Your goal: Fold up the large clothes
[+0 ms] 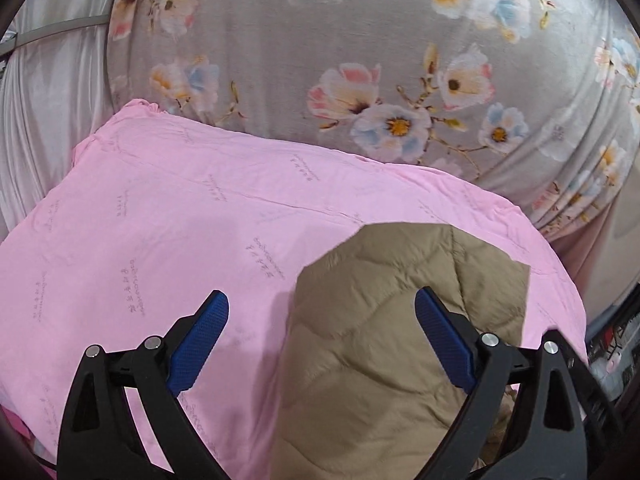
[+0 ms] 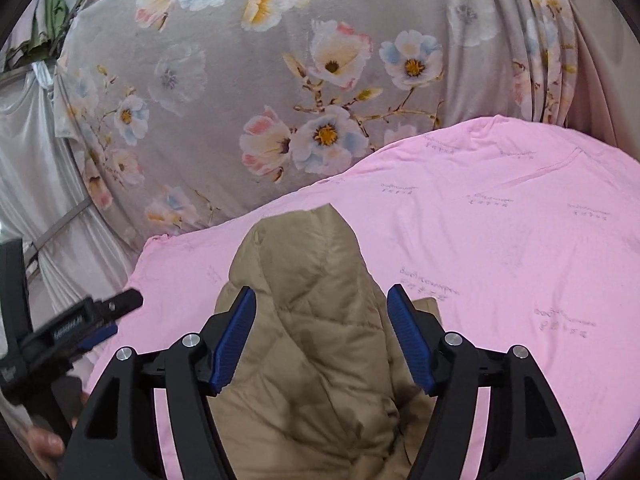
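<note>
A tan quilted jacket point(image 1: 400, 320) lies on a pink sheet point(image 1: 160, 220) printed with small faint lettering. The sheet covers a raised flat surface. Taking the jacket as the landmark: the pink sheet spreads out under it on every visible side, and beyond the sheet's far edge hangs a grey curtain point(image 1: 320, 40) with pale pink, blue and white flowers. A plain silvery drape point(image 1: 52, 100) hangs to the left of the curtain.

In the left wrist view, the left gripper point(image 1: 322, 308) is above the jacket's left part. Its blue-padded jaws stand wide apart and hold nothing. One pad is over bare pink sheet to the jacket's left, and the other is over the jacket itself. The jacket's far end is a flat, angled edge pointing towards the curtain.

In the right wrist view, the right gripper point(image 2: 322, 304) is over the jacket, and the fabric shows in the gap between the jaws. The jaws are partly apart; neither pad presses the cloth, so nothing is gripped. From here the jacket narrows to a peak at its far end. The left gripper point(image 2: 128, 300) shows at the left edge, with part of a hand point(image 2: 44, 448) below it, to the jacket's left.
</note>
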{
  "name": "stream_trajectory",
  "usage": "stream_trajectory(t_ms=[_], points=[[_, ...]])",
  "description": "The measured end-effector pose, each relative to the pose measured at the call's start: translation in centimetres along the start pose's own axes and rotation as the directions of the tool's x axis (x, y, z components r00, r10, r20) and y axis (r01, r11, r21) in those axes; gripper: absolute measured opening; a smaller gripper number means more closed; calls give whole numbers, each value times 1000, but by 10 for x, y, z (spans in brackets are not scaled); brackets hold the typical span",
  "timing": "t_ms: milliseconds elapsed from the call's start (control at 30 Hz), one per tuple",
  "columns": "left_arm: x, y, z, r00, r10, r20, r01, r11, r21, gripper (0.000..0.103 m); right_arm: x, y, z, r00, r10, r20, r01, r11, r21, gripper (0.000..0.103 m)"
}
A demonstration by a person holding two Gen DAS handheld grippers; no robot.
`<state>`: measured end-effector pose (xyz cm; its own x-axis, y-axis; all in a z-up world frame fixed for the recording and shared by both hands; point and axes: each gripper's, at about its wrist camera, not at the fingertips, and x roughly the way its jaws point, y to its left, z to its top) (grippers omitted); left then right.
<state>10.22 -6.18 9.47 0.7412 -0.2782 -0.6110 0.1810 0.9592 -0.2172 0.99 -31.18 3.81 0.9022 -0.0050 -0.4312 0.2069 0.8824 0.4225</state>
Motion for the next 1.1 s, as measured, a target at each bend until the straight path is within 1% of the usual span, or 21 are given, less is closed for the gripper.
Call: stream_trajectory(t_ms=[100,133,167,233,267,333,433,500,600,733,833,1100], points=[[11,-3,9,1000,26,9,-26,1000,3,92,32,-5,13,999,11,-47,-7,997,75,67],[17,-4,13,1000,28,5,-28,1000,4,92,44,-6,14,997,12,-78,-6,996,87,67],[22,-4,15,1000,31,-3,-31,1000,2,92,52,-7,11,995,13,-99,-5,996,88,63],[35,-9,17,999,29,-22,-29,1000,3,92,60,-8,5,993,2,-121,6,998,57,22],[40,-12,18,999,32,-31,-32,999,8,92,58,-10,1,994,-22,-107,27,999,40,18],[53,-21,14,998,23,-56,-22,999,23,92,49,-11,-6,994,-87,-70,87,996,1,14],[72,-37,4,996,27,-87,-23,998,55,91,39,-20,-20,981,-192,-27,191,981,-28,12],[87,-50,-6,993,28,-118,-18,996,85,91,41,-30,-28,972,-234,-31,233,972,-34,12],[112,-68,-23,985,33,-169,-13,993,118,91,50,-47,-38,962,-266,-60,265,964,-26,12],[134,-78,-37,978,29,-209,-4,993,119,92,62,-70,-48,959,-266,-93,268,963,5,13],[149,-80,-45,973,23,-228,4,993,118,93,71,-78,-54,957,-271,-103,273,962,-3,14],[168,-91,-64,981,83,-174,-52,983,175,98,89,-97,-63,959,-250,-133,254,967,11,16]])
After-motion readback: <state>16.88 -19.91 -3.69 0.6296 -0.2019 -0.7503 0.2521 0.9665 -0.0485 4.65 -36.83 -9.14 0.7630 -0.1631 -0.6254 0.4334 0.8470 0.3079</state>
